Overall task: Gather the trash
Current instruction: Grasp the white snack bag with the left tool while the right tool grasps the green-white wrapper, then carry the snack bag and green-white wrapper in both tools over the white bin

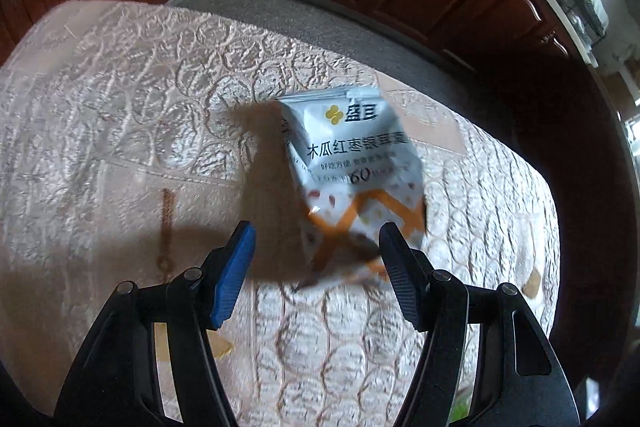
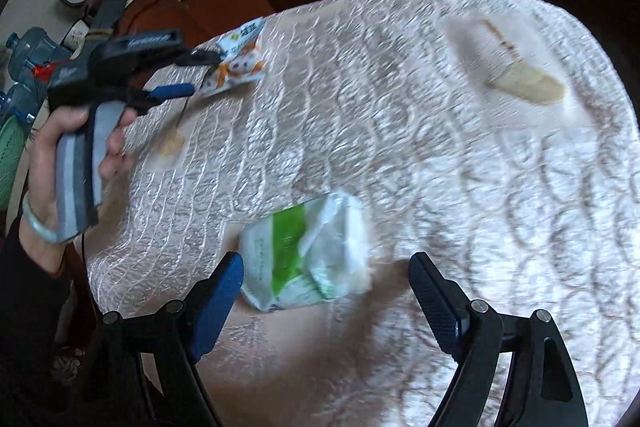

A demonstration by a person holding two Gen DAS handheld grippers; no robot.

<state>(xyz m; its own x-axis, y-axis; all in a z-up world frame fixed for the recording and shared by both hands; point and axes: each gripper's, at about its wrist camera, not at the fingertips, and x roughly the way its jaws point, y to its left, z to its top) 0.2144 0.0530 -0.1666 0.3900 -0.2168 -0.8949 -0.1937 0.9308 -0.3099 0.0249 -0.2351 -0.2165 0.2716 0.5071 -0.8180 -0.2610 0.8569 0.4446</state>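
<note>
Green-white wrapper [image 2: 306, 253] btwn right hand-held gripper [image 2: 326, 269] fingers (spread, not touching)

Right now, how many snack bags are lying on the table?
2. The white-and-orange packet lies near the table's far left edge, by the left gripper. The green-and-white packet lies nearer, between the right gripper's open fingers. Others may be out of view.

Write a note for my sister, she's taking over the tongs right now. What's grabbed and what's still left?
Left tongs: open, empty, nosing up to the white-and-orange snack packet on the table.
Right tongs: open, empty, over the green-and-white wrapper.
Done: nothing grabbed yet.
Left: close on each piece, lift it and carry it off. No bin shows in either view.
</note>
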